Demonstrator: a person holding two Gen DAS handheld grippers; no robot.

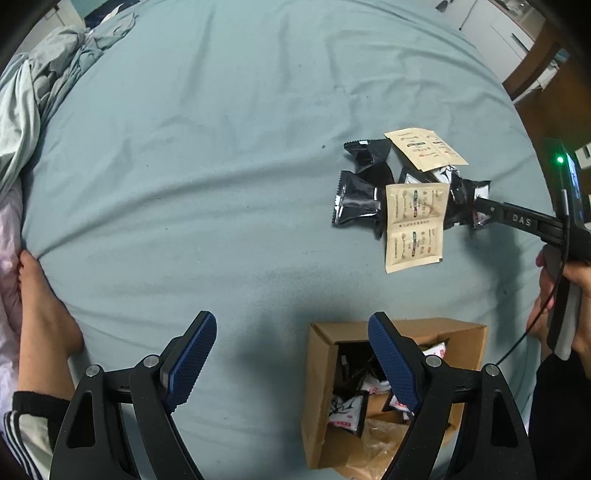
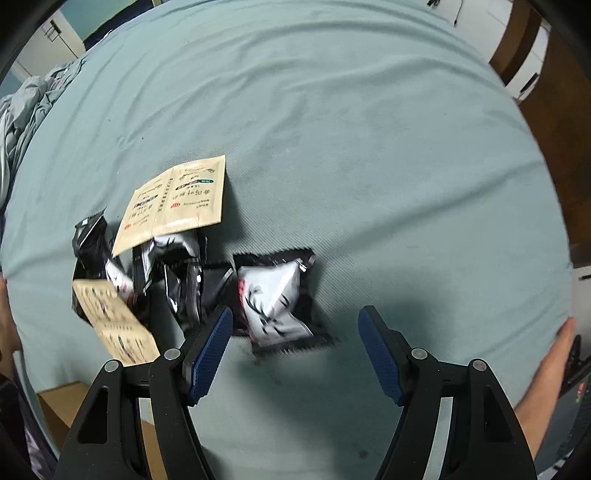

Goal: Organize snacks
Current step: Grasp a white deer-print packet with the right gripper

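A wide teal bedsheet (image 1: 221,166) spreads below me, lightly wrinkled. A crumpled grey-green blanket (image 1: 55,62) is bunched at its far left corner. Past the far right edge I see brown wooden furniture (image 2: 517,40) and white cabinets (image 1: 498,33).

Handheld grippers — appearance

Left gripper (image 1: 291,354) and right gripper (image 2: 295,347): black linkage arms, silver pivot screws, blue textured pads (image 1: 192,362); "DAS" lettering, green indicator light, black cable — dark sleeves.
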